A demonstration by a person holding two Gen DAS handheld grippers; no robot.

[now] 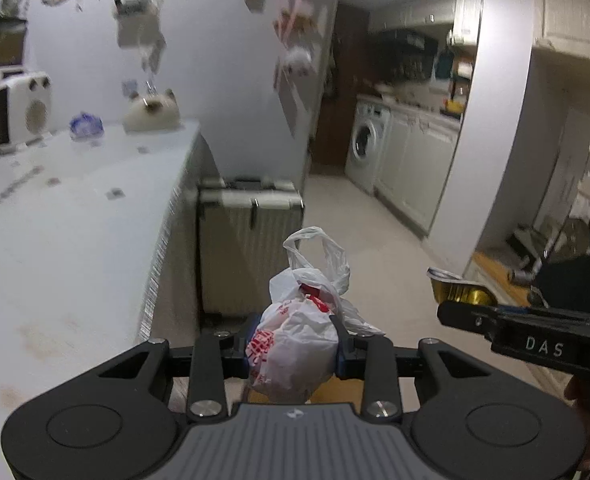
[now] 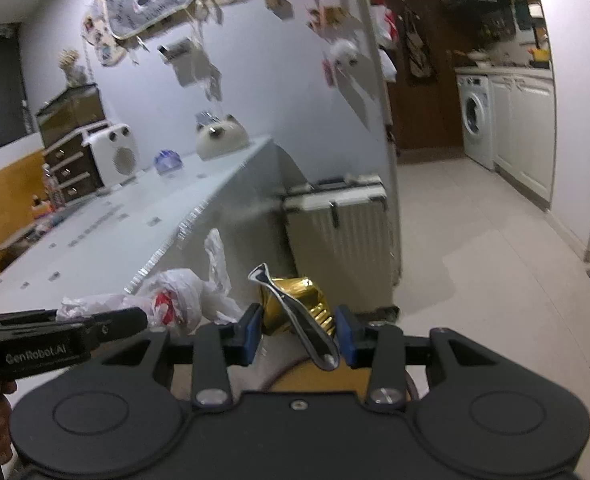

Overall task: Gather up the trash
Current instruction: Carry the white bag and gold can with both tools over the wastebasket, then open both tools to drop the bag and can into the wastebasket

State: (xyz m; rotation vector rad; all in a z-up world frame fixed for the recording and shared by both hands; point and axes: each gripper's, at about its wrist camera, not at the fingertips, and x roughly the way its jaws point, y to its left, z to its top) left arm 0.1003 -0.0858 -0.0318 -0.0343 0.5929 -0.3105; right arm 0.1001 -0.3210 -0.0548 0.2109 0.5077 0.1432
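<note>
- Left wrist view: the left gripper (image 1: 293, 354) has its fingers clenched on a knotted white plastic bag (image 1: 295, 344) with red print, held in the air off the right edge of the white desk (image 1: 55, 240).
- The bag's loose handles stick up and away from the fingers; the red characters on it are too crumpled to read.
- At the far right the right gripper (image 1: 465, 308) comes into view carrying a crushed gold can (image 1: 461, 290); white letters on its side read "DAS".
- Beyond stand a pale ribbed suitcase (image 1: 249, 248) on the floor and, far back, a washing machine (image 1: 365, 144).
- Right wrist view: the right gripper (image 2: 297, 330) is grasping the crushed gold can (image 2: 295, 300) between blue pads, the can's flattened silver end poking out towards the camera.
- At the left the left gripper (image 2: 135, 316) holds the plastic bag (image 2: 175, 296) just beside the desk (image 2: 115, 232) edge; "GenRobot.AI" is printed on its body.
- Risk, as I judge it: the can is dented and slick, gripped across an uneven part, so a jolt could twist it out of the fingers.
- The bag is soft and bulging; its contents could shift, or the loose handles snag on the desk corner or suitcase (image 2: 335, 224).
- No bin is visible in either view, so where the trash goes cannot be told.
</note>
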